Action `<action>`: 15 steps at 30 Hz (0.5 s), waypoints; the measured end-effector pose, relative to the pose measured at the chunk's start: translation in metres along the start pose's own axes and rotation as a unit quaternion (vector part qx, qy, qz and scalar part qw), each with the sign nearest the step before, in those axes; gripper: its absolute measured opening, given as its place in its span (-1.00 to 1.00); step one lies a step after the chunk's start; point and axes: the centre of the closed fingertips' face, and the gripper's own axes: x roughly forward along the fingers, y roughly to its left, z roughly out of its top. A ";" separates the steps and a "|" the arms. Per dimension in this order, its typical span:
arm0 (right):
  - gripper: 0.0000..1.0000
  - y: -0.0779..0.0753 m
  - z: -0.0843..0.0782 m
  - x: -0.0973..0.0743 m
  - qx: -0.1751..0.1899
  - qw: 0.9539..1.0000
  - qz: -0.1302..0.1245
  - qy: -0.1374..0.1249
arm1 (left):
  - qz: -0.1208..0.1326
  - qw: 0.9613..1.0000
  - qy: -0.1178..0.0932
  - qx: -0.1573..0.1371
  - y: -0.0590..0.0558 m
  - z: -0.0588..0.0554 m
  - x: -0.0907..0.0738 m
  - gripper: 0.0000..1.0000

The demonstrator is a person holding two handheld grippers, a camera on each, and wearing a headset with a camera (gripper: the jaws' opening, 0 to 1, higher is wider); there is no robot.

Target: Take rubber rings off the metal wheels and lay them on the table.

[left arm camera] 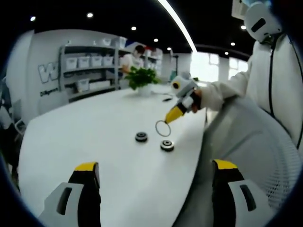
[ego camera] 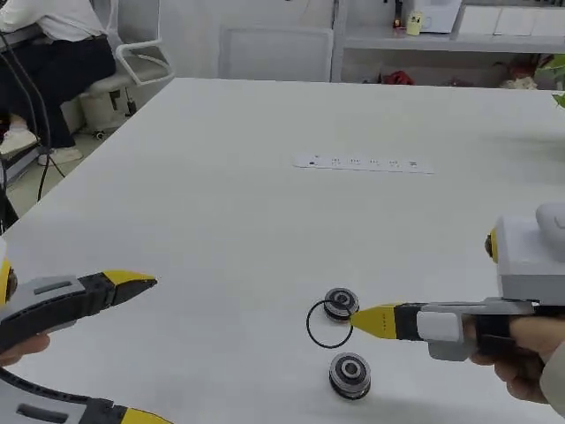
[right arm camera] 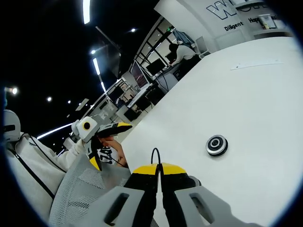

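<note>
While the right tongs (ego camera: 357, 322) are clenched on a thin black rubber ring (ego camera: 325, 325), the loop juts out from their yellow tips toward the left tongs (ego camera: 141, 349). The right gripper view shows the jaws pressed flat together, with the ring's edge rising from between them. Cannot tell whether the loop's far side touches the white table (ego camera: 265, 203).

Left tongs: released, jaws wide apart, nothing between them, well apart from the work.

One small round metal wheel with a dark rim (ego camera: 341, 303) sits just beyond the right tongs' tips, beside the held loop; contact unclear. A second wheel of the same kind (ego camera: 350, 373) lies just on the person's side of those tips. Dark bands on both hint at rings still fitted, but they are too small to be sure.

Handling, as judged: the ring is light, soft and stretchy. A pinch on one strand carries it, though it will sag and may cling to the pads on release, so lay it low. The wheels look dense, hard and apt to skid on the smooth top. Steady a wheel by its flat faces and hook the rubber at the rim.
</note>
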 end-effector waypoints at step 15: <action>-1.00 -0.001 -0.019 0.028 -0.026 0.998 -0.002 0.061 | 0.000 1.000 0.001 -0.011 -0.004 -0.008 -0.002 1.00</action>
